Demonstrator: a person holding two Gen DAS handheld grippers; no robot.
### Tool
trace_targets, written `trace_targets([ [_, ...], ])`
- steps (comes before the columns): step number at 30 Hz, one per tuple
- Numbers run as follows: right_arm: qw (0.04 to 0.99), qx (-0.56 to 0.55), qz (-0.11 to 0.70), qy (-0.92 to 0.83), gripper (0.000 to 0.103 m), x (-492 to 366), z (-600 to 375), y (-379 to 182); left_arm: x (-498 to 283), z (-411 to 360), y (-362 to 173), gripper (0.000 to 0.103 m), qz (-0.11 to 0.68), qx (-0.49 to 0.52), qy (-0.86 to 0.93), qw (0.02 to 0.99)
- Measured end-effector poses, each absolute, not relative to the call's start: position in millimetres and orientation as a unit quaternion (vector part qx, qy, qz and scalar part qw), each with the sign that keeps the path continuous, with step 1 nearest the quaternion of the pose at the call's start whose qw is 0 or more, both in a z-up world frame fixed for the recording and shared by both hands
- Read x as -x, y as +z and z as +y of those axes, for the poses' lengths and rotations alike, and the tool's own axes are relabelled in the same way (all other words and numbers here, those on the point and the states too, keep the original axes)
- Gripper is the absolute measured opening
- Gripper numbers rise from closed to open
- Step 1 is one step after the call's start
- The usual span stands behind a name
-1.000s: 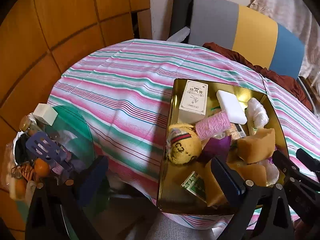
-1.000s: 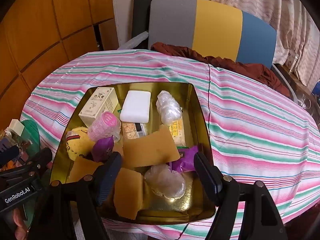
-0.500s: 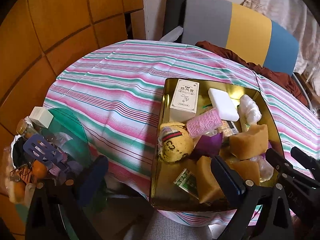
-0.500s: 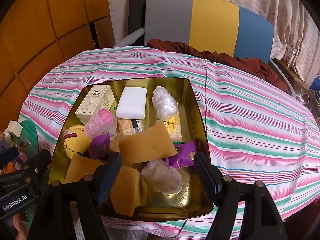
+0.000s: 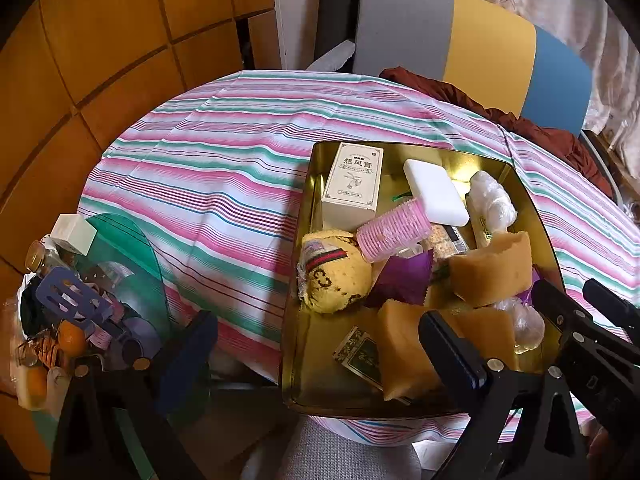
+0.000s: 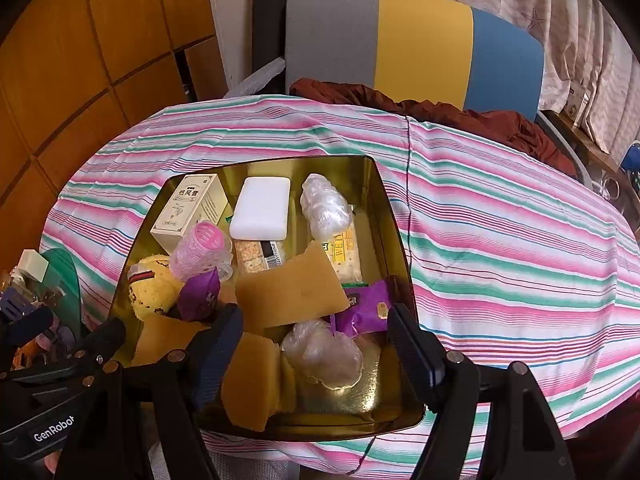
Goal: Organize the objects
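A gold metal tray (image 5: 298,320) (image 6: 394,240) sits at the near edge of the striped table. It holds a cream box (image 5: 354,184) (image 6: 188,208), a white block (image 6: 262,208), a pink hair roller (image 5: 394,230) (image 6: 200,250), a yellow round sponge (image 5: 336,276), tan sponge pieces (image 6: 290,290), purple packets (image 6: 366,306) and crumpled clear plastic (image 6: 324,352). My left gripper (image 5: 320,356) hangs open over the tray's near left corner, with nothing between its fingers. My right gripper (image 6: 316,352) stands open above the tray's near end, with a tan sponge and the plastic below it.
A low green glass stand (image 5: 120,248) at the left carries oranges, a purple spatula (image 5: 68,300), a jar and a small white box. A grey, yellow and blue chair (image 6: 420,44) with a dark red cloth stands behind the table. Wood panelling is at the left, curtains at the right.
In the left wrist view the tray has drifted a little to the left. The right wrist view is almost the same. Both grippers stay open and nothing was picked up.
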State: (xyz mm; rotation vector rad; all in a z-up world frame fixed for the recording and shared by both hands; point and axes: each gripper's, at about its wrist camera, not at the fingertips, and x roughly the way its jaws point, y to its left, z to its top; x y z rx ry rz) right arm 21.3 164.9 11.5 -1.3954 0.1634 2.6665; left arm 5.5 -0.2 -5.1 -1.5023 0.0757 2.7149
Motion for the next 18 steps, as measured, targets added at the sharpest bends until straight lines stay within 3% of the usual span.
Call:
trace_targets([
  [5,0.062,0.463,0.055,0.883,0.076,-20.8,165.3,10.7,-4.7,-0.9,-3.6,0.1,0.023,0.483,0.875,0.017],
  [9,0.064,0.46,0.057,0.884,0.076,-21.6,166.6,11.8,-3.8,-2.0,-2.8,0.087,0.015,0.485,0.874,0.023],
  [12,0.064,0.458,0.06,0.885,0.076,-21.9,168.2,12.6,-3.4,-1.2,-3.5,0.084,0.014,0.486,0.873,0.017],
  [18,0.063,0.461,0.068,0.883,0.076,-21.4,171.2,10.7,-4.1,3.4,-4.5,0.083,0.027,0.482,0.875,0.01],
])
